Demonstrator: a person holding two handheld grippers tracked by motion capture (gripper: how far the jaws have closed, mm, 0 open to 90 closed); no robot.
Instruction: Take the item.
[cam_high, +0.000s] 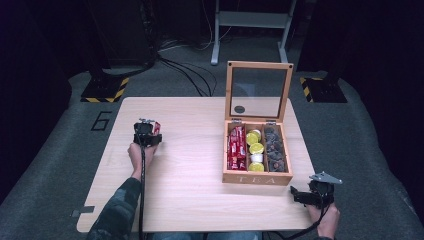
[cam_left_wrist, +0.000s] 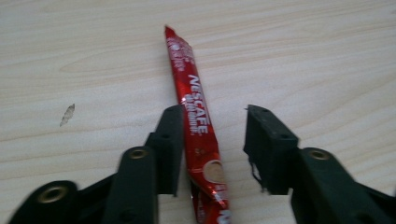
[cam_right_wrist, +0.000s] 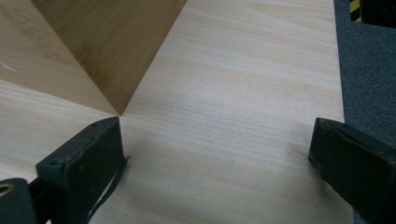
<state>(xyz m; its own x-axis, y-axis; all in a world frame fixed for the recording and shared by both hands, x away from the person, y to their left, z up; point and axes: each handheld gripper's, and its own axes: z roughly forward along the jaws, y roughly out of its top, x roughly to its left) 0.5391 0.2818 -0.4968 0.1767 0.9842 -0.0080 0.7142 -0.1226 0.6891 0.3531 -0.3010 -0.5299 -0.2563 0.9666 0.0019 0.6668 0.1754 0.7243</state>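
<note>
Left hand: the person's left forearm, in a dark patterned sleeve, comes in from the bottom edge of the high view and reaches forward over the pale wooden table (cam_high: 190, 175); the hand wraps the body of the left gripper (cam_high: 146, 134) from behind, with the cable trailing back along the arm.
Left gripper pose: it points away from the person and sits low over the left part of the table.
Left jaws: parted, with a gap on the right side; in the left gripper view the left gripper (cam_left_wrist: 212, 140) has the long red foil Nescafe stick sachet (cam_left_wrist: 198, 126) between its jaws, lying against the left jaw and clear of the right one, so nothing is clamped.
Sachet place: flat on the bare tabletop, its far end pointing away beyond the jaw tips, well apart from the box.
Right hand: at the near right corner of the table, holding the right gripper (cam_high: 302, 194), which points left toward the box's front.
Right jaws: wide apart in the right gripper view (cam_right_wrist: 215, 154), with only tabletop between them.
Box: the open wooden tea box with a glass lid (cam_high: 256, 178) stands right of centre, lid upright; its corner lies just beyond the right gripper's left jaw.
</note>
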